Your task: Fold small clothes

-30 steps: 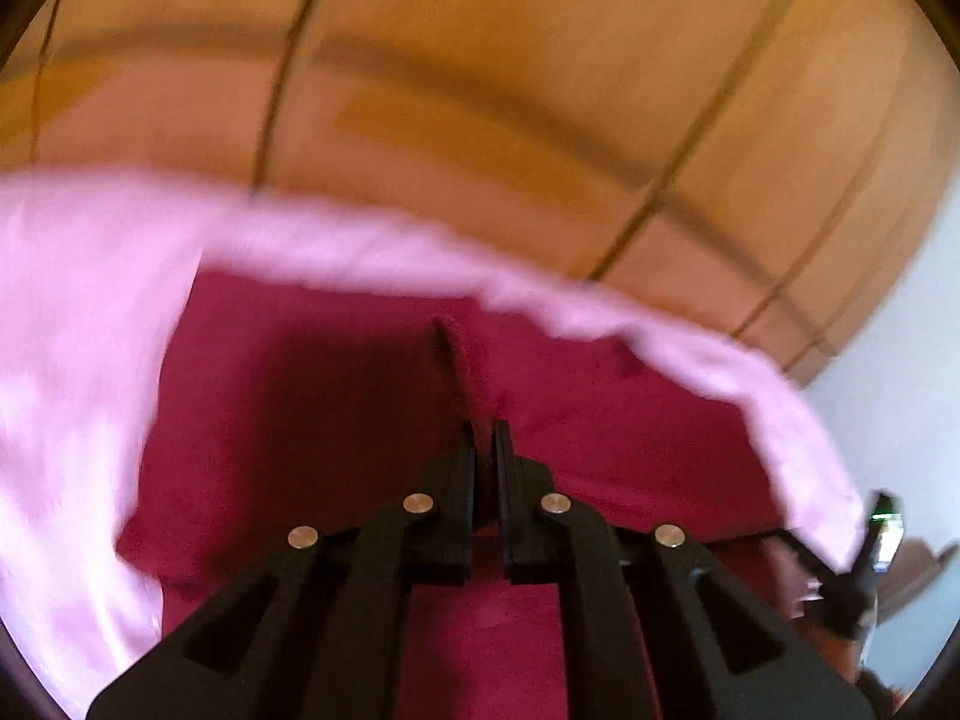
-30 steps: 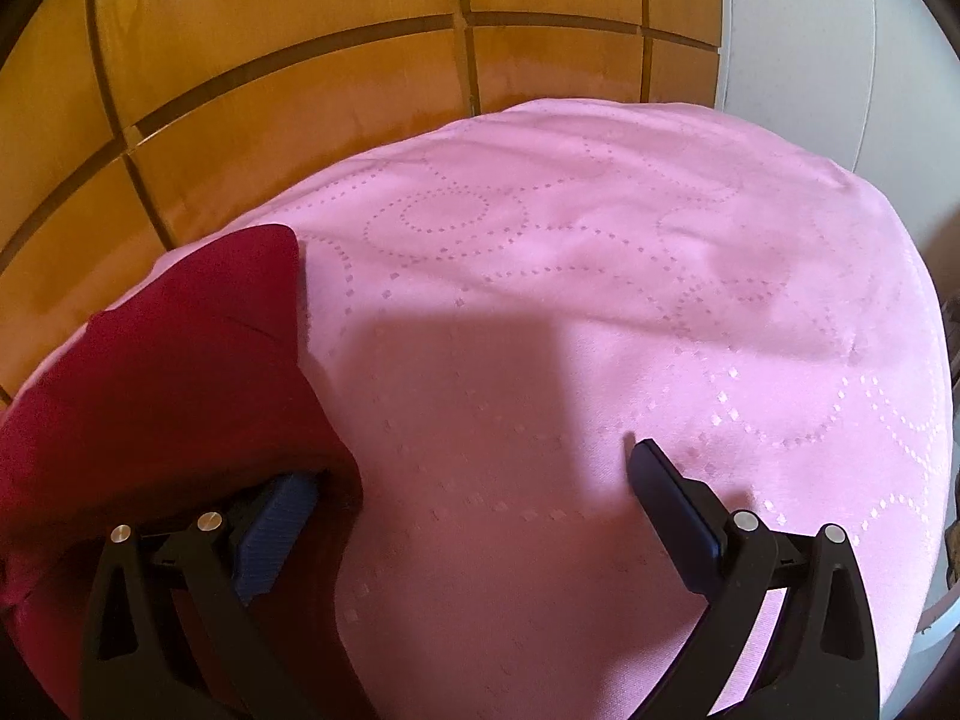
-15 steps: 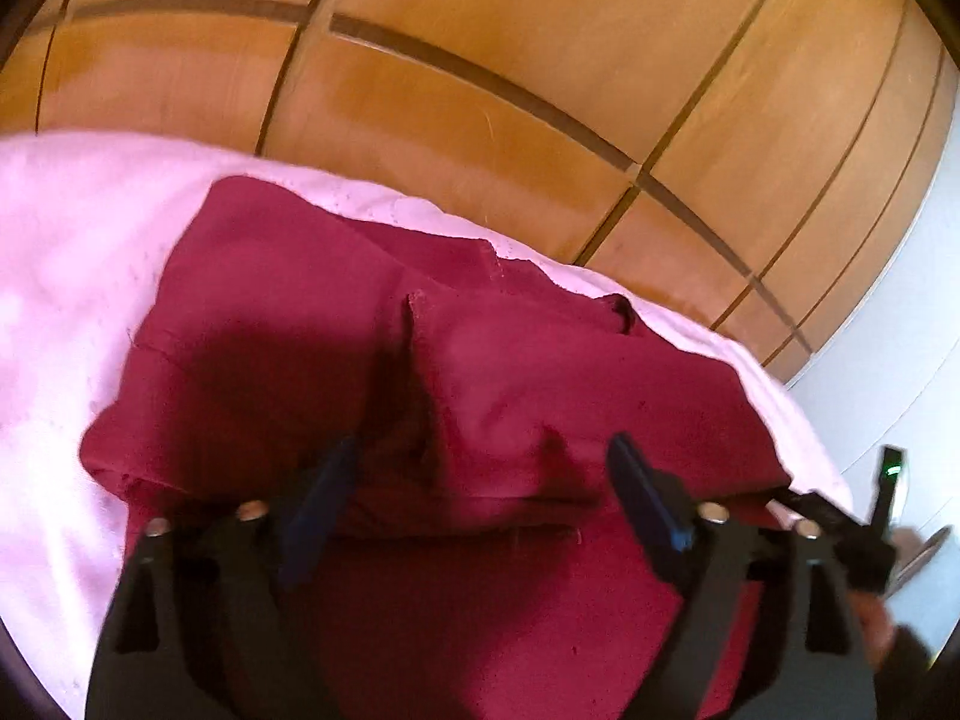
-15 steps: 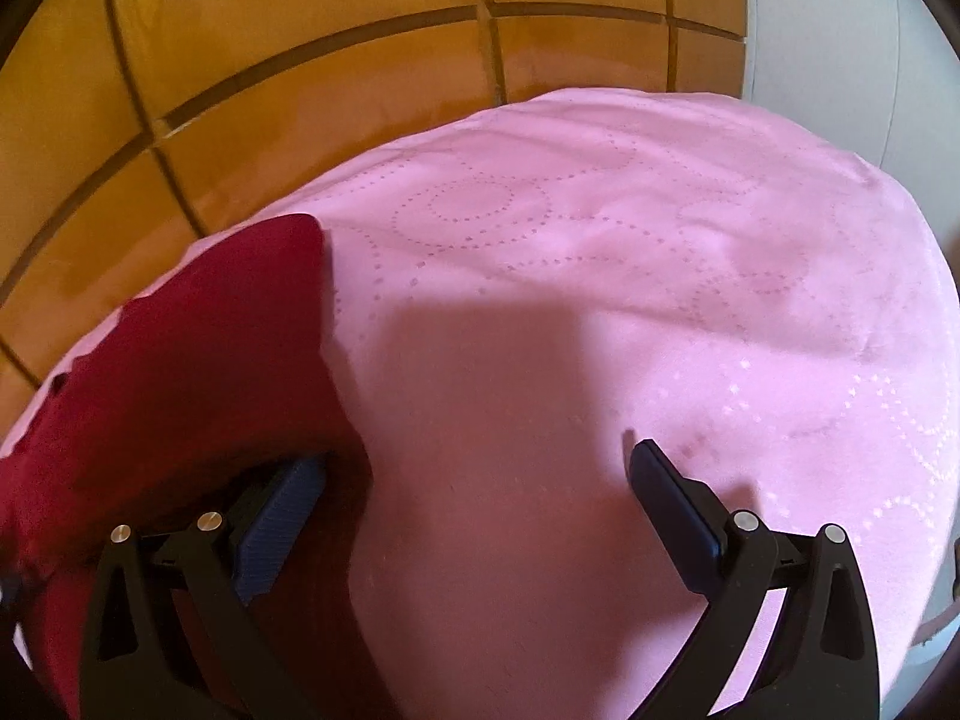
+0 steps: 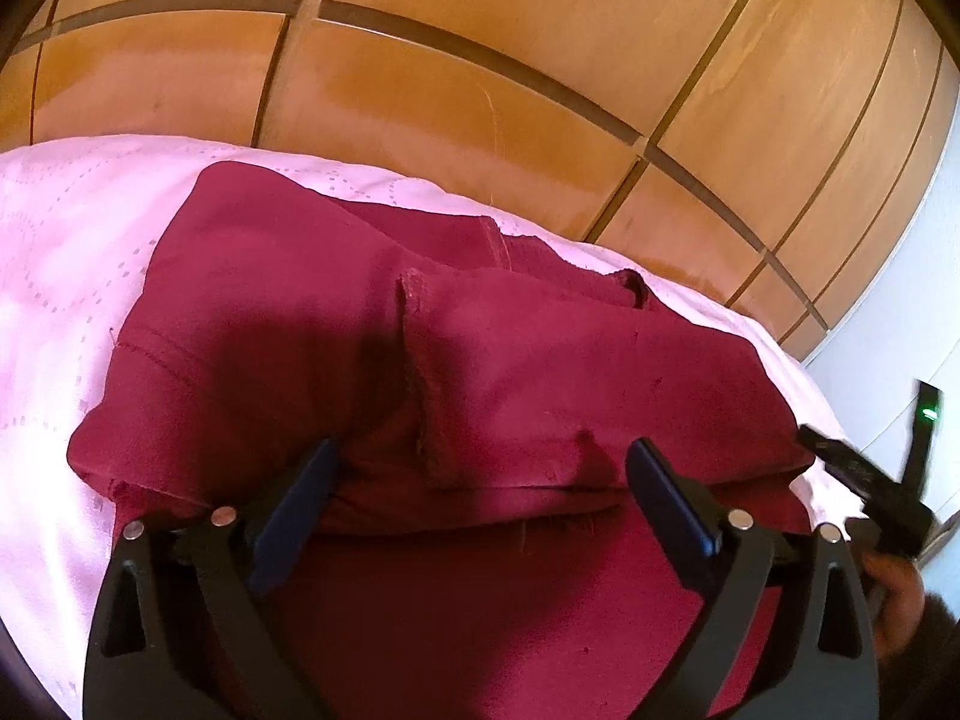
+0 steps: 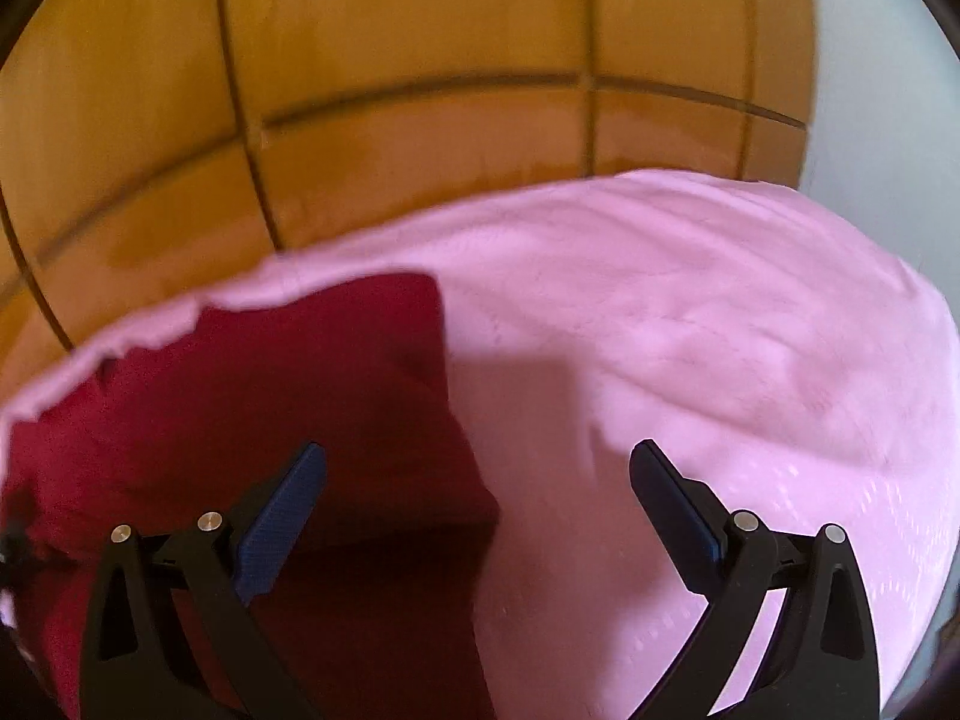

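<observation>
A dark red garment [image 5: 492,372] lies partly folded on the pink cloth [image 5: 66,276], one flap doubled over with a seam running down its middle. My left gripper [image 5: 483,468] hovers low over the folded edge, its jaws opening wide with the pads clear of the fabric. In the right wrist view the same red garment [image 6: 270,408] fills the lower left. My right gripper [image 6: 477,474] stands open above the garment's right edge, one finger over the red fabric and the other over the pink cloth [image 6: 720,330]. The right wrist view is blurred by motion.
Wooden panels with dark joints [image 5: 480,60] stand close behind the pink surface. A white wall [image 5: 900,324] lies at the right. The other gripper's black tip [image 5: 864,480] and a hand [image 5: 900,600] show at the lower right of the left wrist view.
My left gripper was shut on a pinch of the red fabric and has let go, its jaws spreading wide; the flap now lies folded. My right gripper has swung left and lifted, staying open.
</observation>
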Available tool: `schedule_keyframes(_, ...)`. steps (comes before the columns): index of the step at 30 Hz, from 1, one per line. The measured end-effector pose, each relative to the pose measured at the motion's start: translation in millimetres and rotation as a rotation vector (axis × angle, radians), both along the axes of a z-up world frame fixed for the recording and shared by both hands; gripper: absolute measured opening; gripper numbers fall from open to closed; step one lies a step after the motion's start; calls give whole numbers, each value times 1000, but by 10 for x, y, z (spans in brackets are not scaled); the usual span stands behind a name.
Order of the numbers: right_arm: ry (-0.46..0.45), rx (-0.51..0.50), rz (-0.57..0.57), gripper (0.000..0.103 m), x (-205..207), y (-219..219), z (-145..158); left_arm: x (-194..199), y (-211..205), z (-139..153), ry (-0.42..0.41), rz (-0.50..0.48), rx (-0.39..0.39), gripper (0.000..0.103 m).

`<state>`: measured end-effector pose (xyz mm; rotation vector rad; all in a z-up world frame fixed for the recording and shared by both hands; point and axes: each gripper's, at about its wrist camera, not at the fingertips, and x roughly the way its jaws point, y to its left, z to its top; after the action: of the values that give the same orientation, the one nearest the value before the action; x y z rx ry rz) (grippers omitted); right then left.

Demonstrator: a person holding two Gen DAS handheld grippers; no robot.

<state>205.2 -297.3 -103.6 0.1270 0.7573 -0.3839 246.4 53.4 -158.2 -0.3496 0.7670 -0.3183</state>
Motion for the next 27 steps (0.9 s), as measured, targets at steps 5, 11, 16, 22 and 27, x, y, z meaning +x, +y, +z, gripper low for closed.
schedule_keyframes(5, 86, 120, -172, 100, 60, -435, -282, 19, -30, -22, 13, -6, 22, 99)
schedule_keyframes(11, 55, 110, -164, 100, -1, -400, -291, 45, -62, -44, 22, -12, 38, 100)
schedule_keyframes(16, -2, 135, -150, 100, -204, -349, -195, 51, -61, -48, 22, -12, 30, 100)
schedule_keyframes(22, 54, 126, -26, 100, -535, -73, -254, 50, -77, -41, 23, -9, 44, 100)
schedule_keyframes(27, 70, 132, 73, 100, -701, 20, -281, -13, -178, 13, 36, 6, 152, 100)
